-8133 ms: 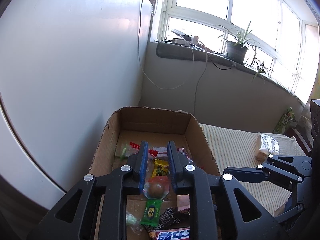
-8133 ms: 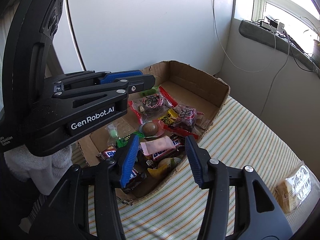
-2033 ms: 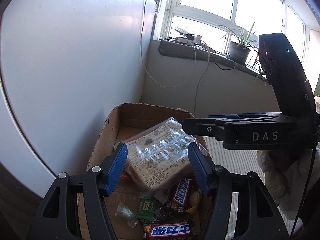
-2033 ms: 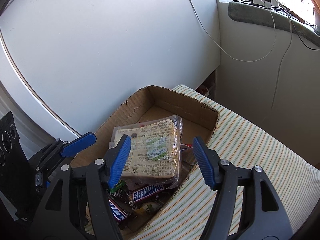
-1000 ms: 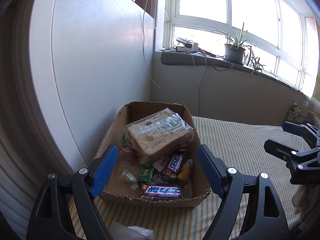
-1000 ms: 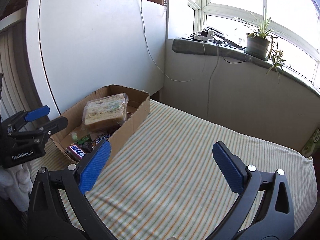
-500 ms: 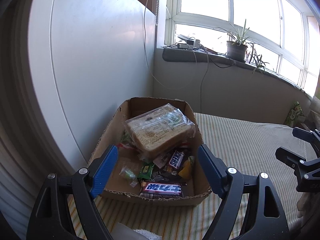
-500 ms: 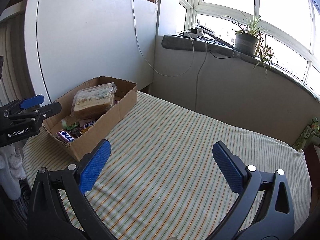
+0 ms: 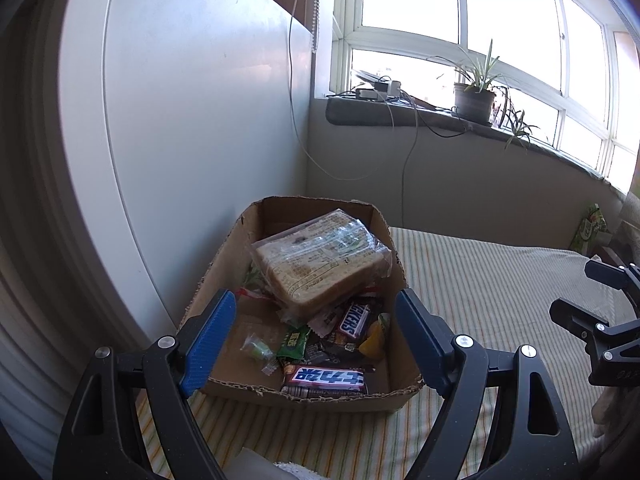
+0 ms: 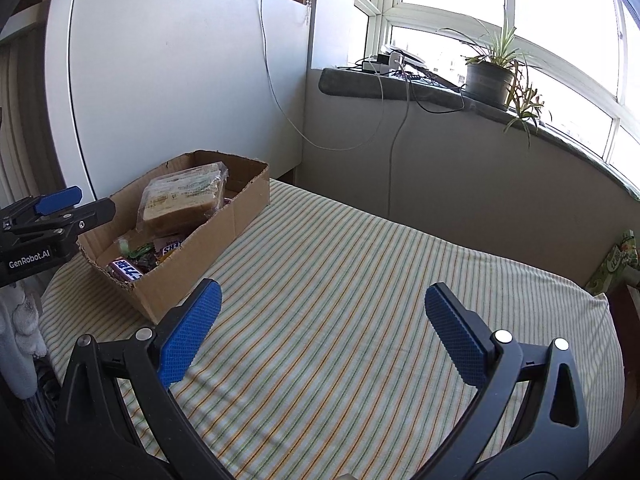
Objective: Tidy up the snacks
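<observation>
Both grippers are spread wide and empty. The left gripper (image 9: 316, 334) is nearer the cardboard box (image 9: 224, 264), which lies straight ahead of its jaws, long axis running away; the right gripper (image 10: 322, 328) faces bare striped cloth (image 10: 360, 264). Farther in, the bagged bread (image 9: 320, 264) tops the candy bars.

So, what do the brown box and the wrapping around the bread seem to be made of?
The brown open-top box looks like matte corrugated cardboard: its torn front rim shows the fluting. The wrapping on the sliced bread pack looks like thin clear plastic film, since it is glossy, creased, printed, and the bread shows through.
</observation>
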### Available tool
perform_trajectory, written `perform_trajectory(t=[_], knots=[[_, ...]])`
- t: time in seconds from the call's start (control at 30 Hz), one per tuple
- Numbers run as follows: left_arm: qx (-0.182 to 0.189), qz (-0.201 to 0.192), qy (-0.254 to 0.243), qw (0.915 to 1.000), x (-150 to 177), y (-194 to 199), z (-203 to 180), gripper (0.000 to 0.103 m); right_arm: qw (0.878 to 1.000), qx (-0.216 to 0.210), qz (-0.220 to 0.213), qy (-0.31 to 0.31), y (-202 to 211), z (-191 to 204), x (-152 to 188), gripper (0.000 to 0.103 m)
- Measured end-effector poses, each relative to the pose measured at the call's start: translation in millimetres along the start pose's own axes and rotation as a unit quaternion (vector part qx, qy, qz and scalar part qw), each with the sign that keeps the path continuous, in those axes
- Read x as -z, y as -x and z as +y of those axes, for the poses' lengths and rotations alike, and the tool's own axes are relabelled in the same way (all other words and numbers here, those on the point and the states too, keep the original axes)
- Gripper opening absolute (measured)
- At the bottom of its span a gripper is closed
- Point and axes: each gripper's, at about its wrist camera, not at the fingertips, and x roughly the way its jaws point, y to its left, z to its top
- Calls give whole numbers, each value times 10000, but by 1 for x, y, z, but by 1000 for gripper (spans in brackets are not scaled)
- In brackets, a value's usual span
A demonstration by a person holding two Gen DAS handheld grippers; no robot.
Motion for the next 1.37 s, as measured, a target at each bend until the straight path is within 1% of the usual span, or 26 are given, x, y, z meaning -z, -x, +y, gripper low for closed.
perform_trajectory(t=[0.97,1.37], knots=[[-37,-19,0,10000,2,-1,2,82,10000,32,73,-13,0,-2,6,103],[-57,-36,-77,9999,4,0,-2,82,9999,84,100,-85,-1,-6,8,103]])
